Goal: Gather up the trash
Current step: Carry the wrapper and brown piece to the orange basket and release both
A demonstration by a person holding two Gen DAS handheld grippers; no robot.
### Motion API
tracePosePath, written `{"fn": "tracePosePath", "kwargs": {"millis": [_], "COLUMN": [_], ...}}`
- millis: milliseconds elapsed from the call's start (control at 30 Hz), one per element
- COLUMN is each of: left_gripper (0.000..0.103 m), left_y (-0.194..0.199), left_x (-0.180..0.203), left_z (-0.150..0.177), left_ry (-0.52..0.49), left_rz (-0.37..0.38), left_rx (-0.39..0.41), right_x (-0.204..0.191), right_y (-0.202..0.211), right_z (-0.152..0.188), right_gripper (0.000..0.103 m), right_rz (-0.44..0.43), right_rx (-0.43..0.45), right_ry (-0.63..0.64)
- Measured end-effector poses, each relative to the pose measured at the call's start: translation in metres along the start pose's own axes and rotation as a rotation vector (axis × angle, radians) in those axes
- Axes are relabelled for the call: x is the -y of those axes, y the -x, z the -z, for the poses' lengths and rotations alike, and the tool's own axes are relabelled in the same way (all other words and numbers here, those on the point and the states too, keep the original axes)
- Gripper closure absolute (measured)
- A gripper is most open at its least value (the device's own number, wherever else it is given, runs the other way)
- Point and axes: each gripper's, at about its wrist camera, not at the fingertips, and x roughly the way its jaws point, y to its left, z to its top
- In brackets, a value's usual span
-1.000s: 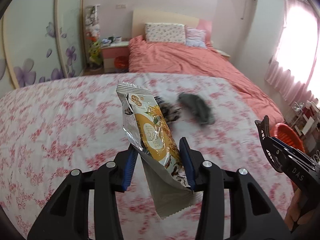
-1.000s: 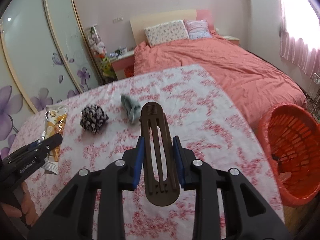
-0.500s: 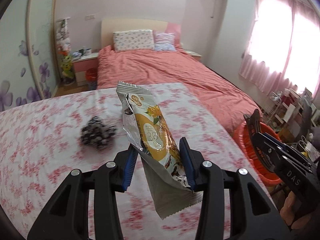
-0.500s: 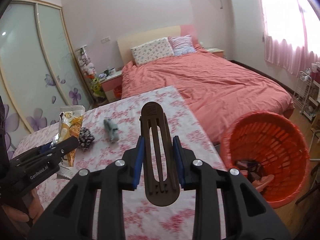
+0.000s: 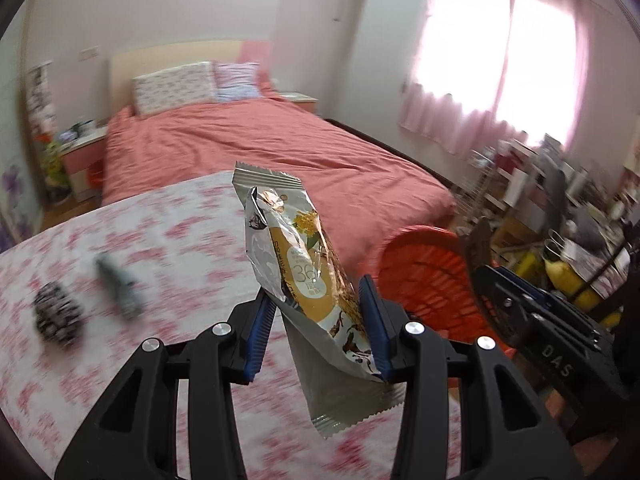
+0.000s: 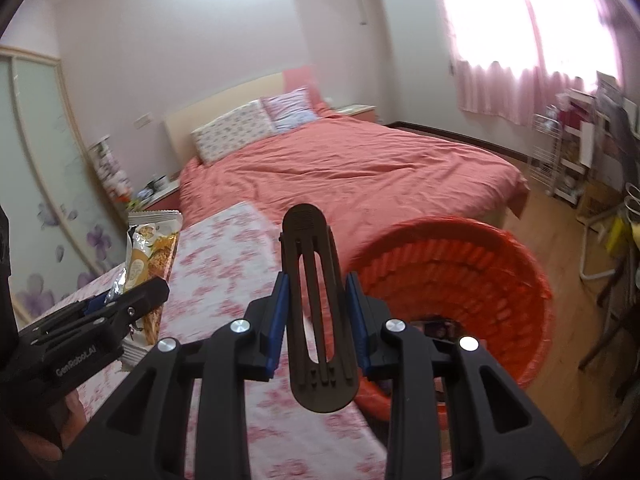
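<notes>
My left gripper (image 5: pixel 318 322) is shut on a silver and orange snack wrapper (image 5: pixel 298 264), held upright above the flowered bedspread (image 5: pixel 180 240). The same wrapper (image 6: pixel 150 248) and the left gripper (image 6: pixel 132 304) show at the left of the right wrist view. My right gripper (image 6: pixel 316 312) is shut on a dark brown slotted flat piece (image 6: pixel 314 300) that sticks up between its blue pads. An orange mesh basket (image 6: pixel 460 280) stands on the floor just right of the bed corner, with some items at its bottom. It appears behind the wrapper as the basket (image 5: pixel 424 276) in the left wrist view.
A black-and-white bundle (image 5: pixel 56 316) and a grey cloth (image 5: pixel 120 284) lie on the bedspread at left. A second bed with a pink cover (image 6: pixel 352 168) is beyond. Cluttered shelves (image 5: pixel 560 208) and wooden floor (image 6: pixel 560 232) are at right, under a curtained window.
Both grippers have swung to the right with their loads. The orange basket has come much closer and more central in both views; the bundle and grey cloth have slid to the left.
</notes>
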Motion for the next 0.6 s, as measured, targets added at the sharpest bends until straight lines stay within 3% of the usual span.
{"fn": "tracePosePath", "kwargs": {"millis": [233,600], "left_gripper": [0.06,0.06], "left_y": [-0.037,-0.081], "left_x": [0.033,0.068], "left_z": [-0.009,-0.012], "left_ry": [-0.103,-0.181], "left_rz": [0.104,0.216], "left_rx": [-0.036,-0.104], "right_x": [0.042,0.092], "right_y": [-0.008,-0.039], "right_z": [-0.001,0.002], "right_gripper": [0.074,0.074], "right_rz": [0.071,0.138], "right_rx": [0.022,-0.003], "right_ry": [-0.1,-0.188]}}
